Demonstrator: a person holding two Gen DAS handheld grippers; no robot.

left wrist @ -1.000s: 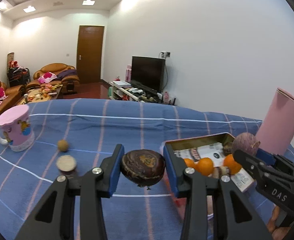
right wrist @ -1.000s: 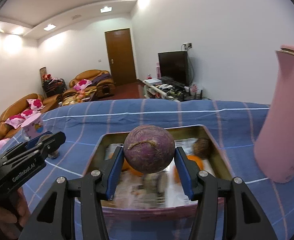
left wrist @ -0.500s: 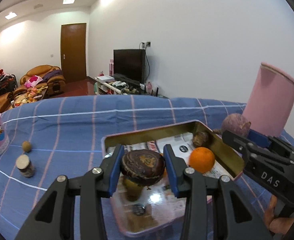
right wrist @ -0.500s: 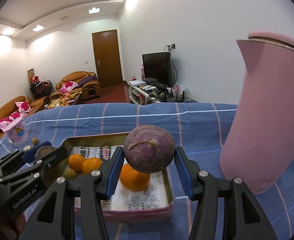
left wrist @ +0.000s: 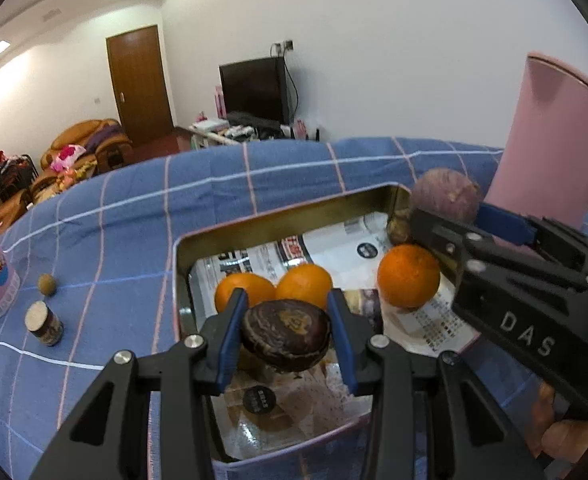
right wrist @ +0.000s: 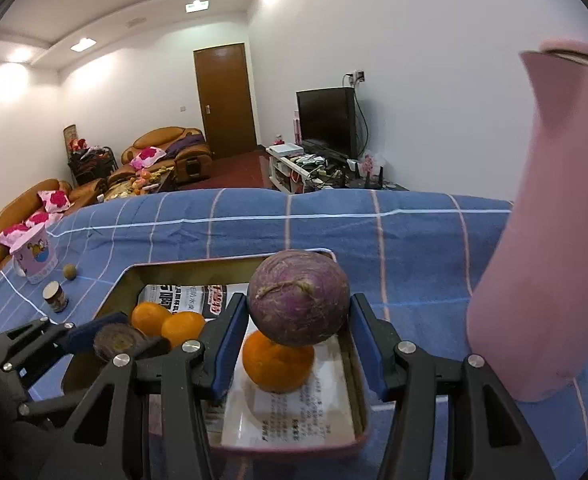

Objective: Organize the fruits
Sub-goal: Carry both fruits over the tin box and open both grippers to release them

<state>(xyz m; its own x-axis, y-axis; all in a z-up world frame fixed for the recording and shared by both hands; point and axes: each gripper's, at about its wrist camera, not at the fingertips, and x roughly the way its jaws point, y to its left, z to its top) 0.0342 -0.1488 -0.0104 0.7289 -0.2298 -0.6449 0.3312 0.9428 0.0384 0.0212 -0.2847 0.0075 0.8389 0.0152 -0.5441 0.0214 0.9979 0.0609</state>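
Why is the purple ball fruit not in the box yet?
Still out. The purple fruit is clamped between the right gripper fingers, held above an orange in the tin box.

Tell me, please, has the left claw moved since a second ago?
Yes. The left claw, holding the dark fruit, moved right from bare cloth to over the tin tray.

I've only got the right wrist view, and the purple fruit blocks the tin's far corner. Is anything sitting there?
Observer: Yes. The left wrist view shows a small brown fruit in the far right corner of the tin, just behind the right tongs.
Operator: And do the left tongs have the dark fruit squarely?
Observer: Yes. The left tongs have one blue pad on each side of the dark fruit, and it is above the tin's near-left part.
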